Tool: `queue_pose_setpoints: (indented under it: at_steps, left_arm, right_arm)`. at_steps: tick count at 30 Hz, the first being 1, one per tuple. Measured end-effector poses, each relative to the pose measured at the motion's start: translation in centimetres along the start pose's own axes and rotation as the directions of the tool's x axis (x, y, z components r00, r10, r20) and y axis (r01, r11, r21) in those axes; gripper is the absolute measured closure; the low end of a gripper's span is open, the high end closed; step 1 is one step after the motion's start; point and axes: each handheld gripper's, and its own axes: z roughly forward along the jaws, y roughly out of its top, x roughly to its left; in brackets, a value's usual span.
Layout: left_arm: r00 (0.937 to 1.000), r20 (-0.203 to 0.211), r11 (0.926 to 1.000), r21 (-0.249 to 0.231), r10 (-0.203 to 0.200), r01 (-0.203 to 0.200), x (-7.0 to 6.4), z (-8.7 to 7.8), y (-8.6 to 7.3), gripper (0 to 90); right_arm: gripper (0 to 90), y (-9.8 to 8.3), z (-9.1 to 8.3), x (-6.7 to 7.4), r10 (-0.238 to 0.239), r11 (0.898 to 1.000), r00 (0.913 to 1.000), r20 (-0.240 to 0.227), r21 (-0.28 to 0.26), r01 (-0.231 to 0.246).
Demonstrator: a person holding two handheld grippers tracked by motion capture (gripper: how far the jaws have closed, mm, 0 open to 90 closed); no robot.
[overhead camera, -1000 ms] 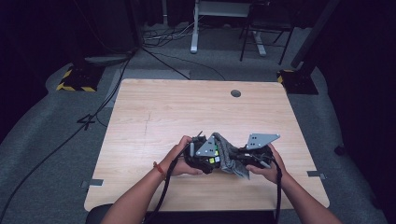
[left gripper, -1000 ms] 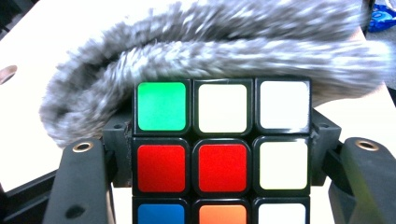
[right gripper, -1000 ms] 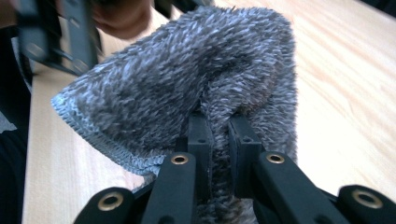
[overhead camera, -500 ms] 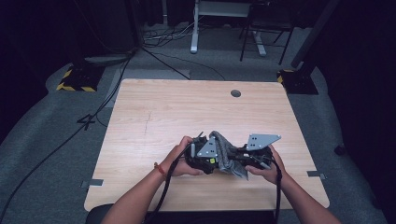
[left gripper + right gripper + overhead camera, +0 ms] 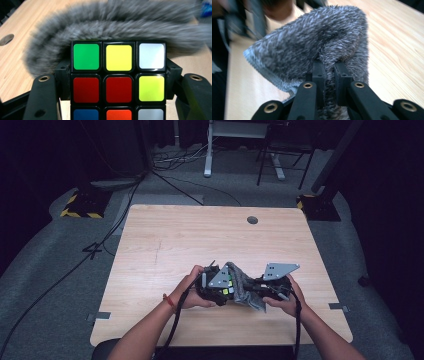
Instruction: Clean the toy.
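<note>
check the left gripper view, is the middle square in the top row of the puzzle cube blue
No, on the colourful puzzle cube that square is yellow, flanked by a green one and a white one, with the grey fluffy cloth behind.

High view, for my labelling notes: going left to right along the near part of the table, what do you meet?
Left hand → left tool gripping the puzzle cube → grey fuzzy cloth → right tool → right hand.

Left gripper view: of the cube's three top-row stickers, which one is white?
The right-hand sticker of the cube; the middle one is yellow and the left one green.
</note>
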Motion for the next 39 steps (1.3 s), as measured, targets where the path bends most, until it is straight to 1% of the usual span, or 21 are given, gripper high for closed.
queue_pose_setpoints:
  at_steps: [1, 2, 4, 5, 7, 8, 10, 11, 12, 14, 15, 17, 19, 21, 23, 26, 28, 32, 33, 37, 39]
  left_arm:
    - [1.0000, 0.001, 1.0000, 0.004, 0.004, -0.004, -0.1, 0.1, 0.0, 33.5]
    - [1.0000, -0.002, 0.9999, 0.010, 0.006, -0.006, -0.1, 0.2, 0.0, 33.5]
    - [1.0000, 0.004, 1.0000, 0.005, 0.001, -0.001, -0.1, 0.3, 0.0, 33.5]
    - [1.0000, -0.001, 0.9999, 0.010, 0.006, -0.006, -0.1, 0.3, 0.1, 33.5]
    - [1.0000, 0.007, 0.9999, 0.011, 0.002, -0.002, -0.1, 0.5, 0.0, 33.5]
    - [1.0000, 0.005, 0.9999, 0.015, 0.002, -0.003, -0.1, 0.6, 0.0, 33.6]
    - [1.0000, 0.003, 0.9998, 0.017, 0.008, -0.008, -0.1, 0.6, 0.0, 33.5]
    - [1.0000, 0.000, 0.9998, 0.017, 0.009, -0.009, -0.2, 0.6, 0.0, 33.6]
    - [0.9999, 0.001, 0.9999, 0.012, 0.011, -0.011, -0.2, 0.5, 0.0, 33.5]
    - [1.0000, -0.002, 1.0000, 0.004, 0.007, -0.007, -0.2, 0.2, 0.0, 33.6]
    - [1.0000, -0.003, 1.0000, -0.003, 0.007, -0.007, -0.1, 0.1, 0.1, 33.6]
    - [1.0000, -0.007, 0.9999, -0.015, 0.005, -0.005, 0.0, -0.1, 0.2, 33.5]
    - [0.9999, -0.011, 0.9997, -0.020, 0.011, -0.012, 0.1, -0.4, 0.2, 33.5]
    - [0.9999, -0.008, 0.9995, -0.029, 0.006, -0.006, 0.3, -0.6, 0.2, 33.6]
    - [1.0000, -0.006, 0.9996, -0.028, 0.008, -0.008, 0.3, -0.5, 0.2, 33.5]
    - [0.9999, -0.002, 0.9998, -0.011, 0.014, -0.014, 0.1, -0.2, 0.2, 33.5]
    - [0.9997, -0.004, 0.9997, -0.002, 0.023, -0.023, 0.0, 0.0, 0.2, 33.5]
    - [1.0000, 0.005, 1.0000, 0.006, 0.006, -0.006, 0.1, 0.2, 0.1, 33.4]
    - [0.9999, 0.004, 0.9999, 0.013, 0.011, -0.011, 0.0, 0.3, 0.1, 33.4]
    - [0.9999, 0.007, 0.9996, 0.026, 0.010, -0.010, 0.0, 0.7, 0.0, 33.4]
    - [1.0000, 0.005, 0.9999, 0.012, 0.007, -0.007, 0.0, 0.5, 0.0, 33.5]
  right_arm:
    - [81.7, 0.3, 0.0, 0.4, -0.019, 1.000, 0.9998, 0.006, 0.003, 0.019]
    - [81.7, 0.4, 0.0, 0.5, -0.026, 1.000, 0.9996, 0.009, -0.001, 0.026]
    - [81.7, 0.6, -0.2, 0.5, -0.013, 0.999, 0.9998, -0.017, -0.035, 0.013]
    - [81.7, 0.7, -0.3, 0.5, -0.015, 0.999, 0.9995, -0.027, -0.048, 0.013]
    - [81.7, 0.9, -0.5, 0.7, -0.018, 0.996, 0.9982, -0.057, -0.086, 0.013]
    - [81.7, 0.9, -0.5, 0.7, -0.021, 0.996, 0.9982, -0.057, -0.086, 0.016]
    - [81.7, 1.0, -0.4, 0.7, -0.028, 0.998, 0.9985, -0.048, -0.063, 0.025]
    - [81.7, 0.8, -0.2, 0.5, -0.017, 0.999, 0.9988, -0.046, -0.051, 0.014]
    - [81.7, 0.6, -0.1, 0.3, -0.012, 0.999, 0.9992, -0.039, -0.036, 0.010]
    - [81.7, 0.3, 0.1, 0.0, -0.014, 1.000, 0.9999, -0.007, 0.005, 0.014]
    - [81.7, 0.1, 0.2, -0.2, -0.009, 1.000, 1.0000, 0.002, 0.017, 0.009]
    - [81.7, -0.4, 0.4, -0.9, 0.017, 0.999, 0.9998, 0.013, 0.042, -0.017]
    - [81.7, -0.7, 0.5, -1.2, 0.027, 0.998, 0.9995, 0.018, 0.057, -0.028]
    - [81.7, -1.0, 0.5, -1.4, 0.033, 0.997, 0.9991, 0.029, 0.066, -0.034]
    - [81.6, -1.1, 0.5, -1.5, 0.039, 0.998, 0.9990, 0.023, 0.056, -0.040]
    - [81.6, -0.6, 0.3, -0.9, 0.021, 1.000, 0.9997, 0.014, 0.019, -0.021]
    - [81.6, 0.0, 0.2, -0.3, -0.003, 1.000, 0.9999, 0.014, -0.002, 0.003]
    - [81.6, 0.6, 0.1, 0.3, -0.013, 1.000, 0.9999, 0.010, -0.025, 0.013]
    - [81.6, 0.6, 0.1, 0.4, -0.010, 0.999, 0.9999, 0.005, -0.033, 0.010]
    - [81.6, 0.7, 0.1, 0.4, -0.013, 0.999, 0.9999, -0.008, -0.044, 0.013]
    - [81.6, 0.5, 0.2, 0.1, -0.015, 1.000, 0.9999, 0.002, -0.018, 0.015]
